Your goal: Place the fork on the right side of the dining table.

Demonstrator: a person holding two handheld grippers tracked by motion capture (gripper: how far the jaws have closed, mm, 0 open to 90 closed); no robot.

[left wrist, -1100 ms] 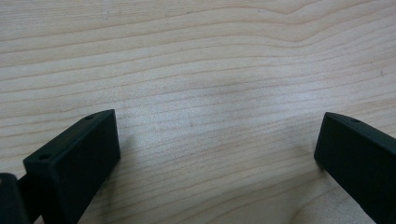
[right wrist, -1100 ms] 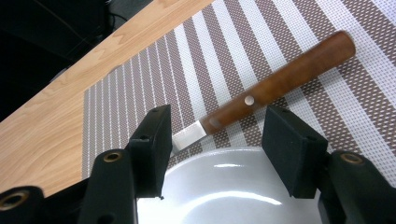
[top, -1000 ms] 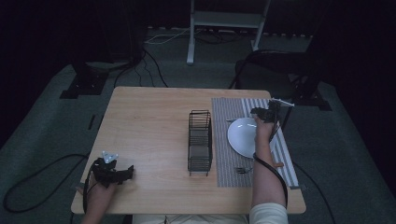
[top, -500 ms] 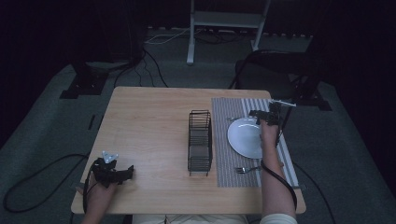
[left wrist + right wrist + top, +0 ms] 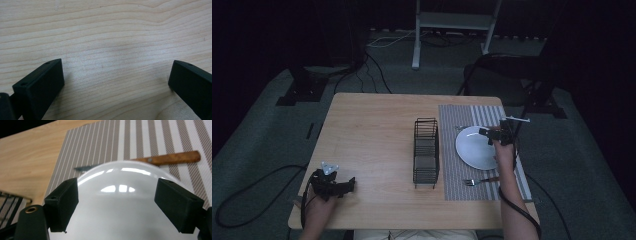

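Looking down from the high view, the wooden table point(image 5: 372, 140) carries a black wire rack point(image 5: 426, 152) at its centre, and at three o'clock from it lies a striped placemat point(image 5: 452, 175). On the mat sits a white plate point(image 5: 474, 150), with a fork point(image 5: 479, 181) at six o'clock from the plate. The right gripper point(image 5: 486, 133) hangs over the plate's three o'clock rim, the person's right hand point(image 5: 503, 150) behind it, cable trailing back along the forearm. Over at the table's seven o'clock corner, the left gripper point(image 5: 347, 184) rests low by the edge, held in the left hand point(image 5: 314, 202), well apart from everything else.

Now the left gripper view: the left gripper point(image 5: 116, 75) has its two black jaws spread wide, nothing between them, just bare wood grain of the table point(image 5: 112, 32) below.

And the right gripper view: the right gripper point(image 5: 116, 195) is released too, jaws parted wide with the glossy plate point(image 5: 120, 205) lying under the gap, not pinched. At twelve o'clock beyond the plate's rim a knife point(image 5: 165, 158) with a wooden handle lies on the placemat point(image 5: 100, 145), its blade tip poking out at eleven o'clock. The rack point(image 5: 10, 200) peeks in at eight o'clock.
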